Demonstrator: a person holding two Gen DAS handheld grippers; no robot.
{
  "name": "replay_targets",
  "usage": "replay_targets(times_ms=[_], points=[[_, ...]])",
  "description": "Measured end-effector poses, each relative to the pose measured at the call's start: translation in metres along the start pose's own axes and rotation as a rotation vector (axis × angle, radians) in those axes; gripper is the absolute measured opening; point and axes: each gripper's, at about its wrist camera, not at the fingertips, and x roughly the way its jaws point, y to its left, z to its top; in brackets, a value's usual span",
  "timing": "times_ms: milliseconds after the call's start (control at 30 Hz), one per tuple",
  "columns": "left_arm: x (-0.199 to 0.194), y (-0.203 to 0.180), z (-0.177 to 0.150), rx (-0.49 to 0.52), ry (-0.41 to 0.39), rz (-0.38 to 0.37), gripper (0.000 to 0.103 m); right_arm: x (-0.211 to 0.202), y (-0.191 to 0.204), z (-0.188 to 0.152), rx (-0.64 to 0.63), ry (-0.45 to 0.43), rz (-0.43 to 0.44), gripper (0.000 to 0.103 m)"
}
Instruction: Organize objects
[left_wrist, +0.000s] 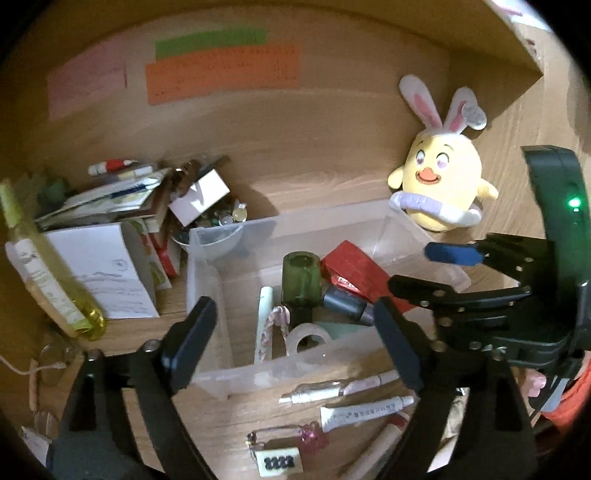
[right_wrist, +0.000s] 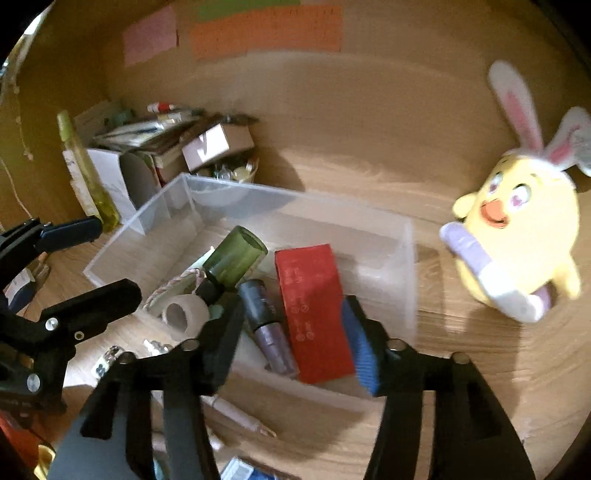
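A clear plastic bin (left_wrist: 229, 258) (right_wrist: 410, 258) sits on the wooden desk. It holds a red box (left_wrist: 351, 269) (right_wrist: 314, 310), a green bottle (left_wrist: 301, 280) (right_wrist: 234, 258), a dark tube (left_wrist: 343, 302) (right_wrist: 266, 321), a tape roll (left_wrist: 308, 336) (right_wrist: 183, 314) and a white stick (left_wrist: 264, 325). My left gripper (left_wrist: 295, 343) (right_wrist: 99, 258) is open and empty over the bin's near wall. My right gripper (right_wrist: 291, 339) (left_wrist: 417, 269) is open and empty over the bin's right end, above the red box.
A yellow bunny-eared plush (left_wrist: 439, 188) (right_wrist: 517, 229) stands right of the bin. Boxes, papers and a yellow-green bottle (left_wrist: 48, 273) (right_wrist: 88, 173) crowd the left. Tubes (left_wrist: 365, 410), a pen (left_wrist: 340, 387) and a pink-capped pin (left_wrist: 291, 439) lie in front of the bin.
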Motion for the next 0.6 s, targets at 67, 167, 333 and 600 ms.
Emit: replay_targets(times_ms=[67, 167, 333, 600], points=[[-0.011, 0.001, -0.003, -0.006, -0.017, 0.007, 0.096, -0.013, -0.002, -0.004, 0.012, -0.020, 0.002, 0.065], [-0.025, 0.002, -0.008, -0.012, -0.036, 0.027, 0.099, -0.030, -0.006, -0.012, 0.035, -0.042, 0.001, 0.068], [-0.043, 0.012, -0.025, -0.037, -0.037, 0.036, 0.101, -0.049, -0.008, -0.033, 0.045, -0.052, -0.007, 0.069], [-0.036, 0.022, -0.064, -0.055, 0.059, 0.062, 0.101, -0.048, -0.015, -0.075, 0.118, 0.005, 0.030, 0.070]])
